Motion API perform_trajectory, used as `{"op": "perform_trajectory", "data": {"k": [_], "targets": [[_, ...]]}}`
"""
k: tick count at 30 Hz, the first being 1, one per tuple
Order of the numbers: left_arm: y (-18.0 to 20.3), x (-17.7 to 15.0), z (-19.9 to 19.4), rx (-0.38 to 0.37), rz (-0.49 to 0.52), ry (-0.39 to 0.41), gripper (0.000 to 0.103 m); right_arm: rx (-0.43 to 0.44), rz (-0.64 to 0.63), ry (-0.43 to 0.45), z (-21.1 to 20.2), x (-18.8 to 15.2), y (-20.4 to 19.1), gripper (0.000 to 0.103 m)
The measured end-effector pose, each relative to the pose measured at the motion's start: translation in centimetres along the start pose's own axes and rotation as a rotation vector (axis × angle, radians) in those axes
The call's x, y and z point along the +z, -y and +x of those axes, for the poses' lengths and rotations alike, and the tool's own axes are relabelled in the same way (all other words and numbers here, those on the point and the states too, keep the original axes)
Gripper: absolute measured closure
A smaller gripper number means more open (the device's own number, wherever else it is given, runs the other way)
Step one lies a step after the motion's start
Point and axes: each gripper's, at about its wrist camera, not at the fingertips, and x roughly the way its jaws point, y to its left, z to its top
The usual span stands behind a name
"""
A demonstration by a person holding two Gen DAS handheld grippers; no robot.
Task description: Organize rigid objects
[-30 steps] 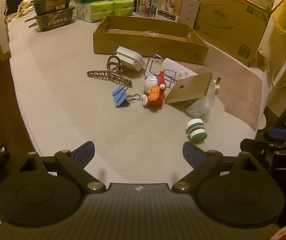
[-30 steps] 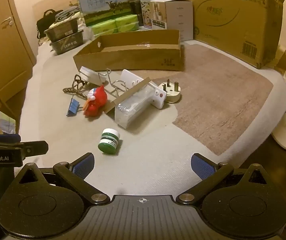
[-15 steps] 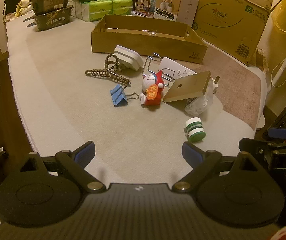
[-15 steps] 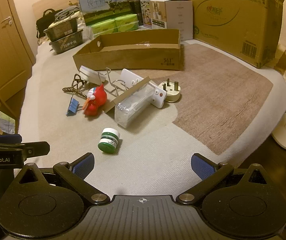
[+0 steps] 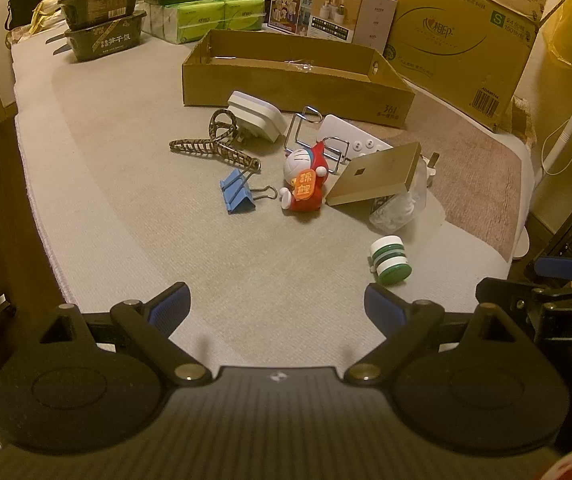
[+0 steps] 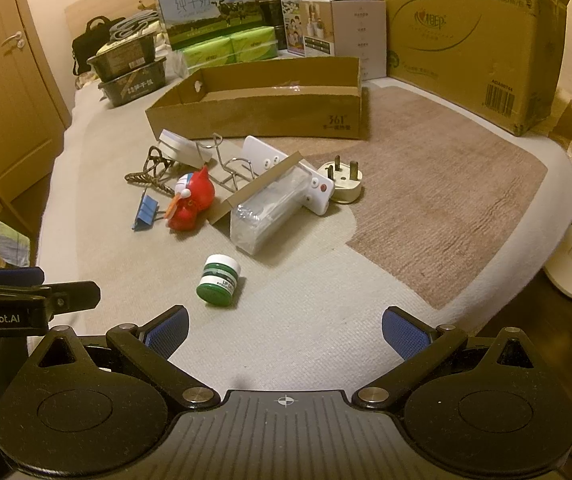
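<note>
The left gripper (image 5: 277,308) hangs low over the near edge of a bed with a grey woven cover (image 5: 134,216), its blue-padded fingers (image 5: 172,307) spread wide apart and holding nothing. The right gripper (image 6: 285,330) is beside it, also with its fingers far apart and empty.

In the middle of the bed lies a loose group of small things. A small white jar with a green lid (image 6: 219,280) lies on its side, nearest to both grippers and a little apart from the others. Behind it a clear plastic box with a tan cardboard flap (image 6: 270,210) leans on a white power strip with a red button (image 6: 286,168). A white three-pin plug (image 6: 342,180) lies just beside the strip. To the left of the clear box there is a red and white toy figure (image 5: 304,184), then a blue binder clip (image 5: 238,194), a brown patterned hair claw (image 5: 214,146), a white square adapter (image 5: 256,116) and a bent silver wire holder (image 5: 312,136).

Farther back stands a low open brown cardboard tray (image 5: 286,88); nothing is seen inside except a small piece of clear film. Bigger cartons stand behind it along the wall.
</note>
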Motion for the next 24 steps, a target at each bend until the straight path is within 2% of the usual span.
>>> {"op": "perform_trajectory", "data": {"k": [24], "targets": [[-0.56,0.77,0.31,0.003,0.002,0.002,0.010,0.008,-0.002,0.010,0.15,0.13,-0.39,0.001]]}}
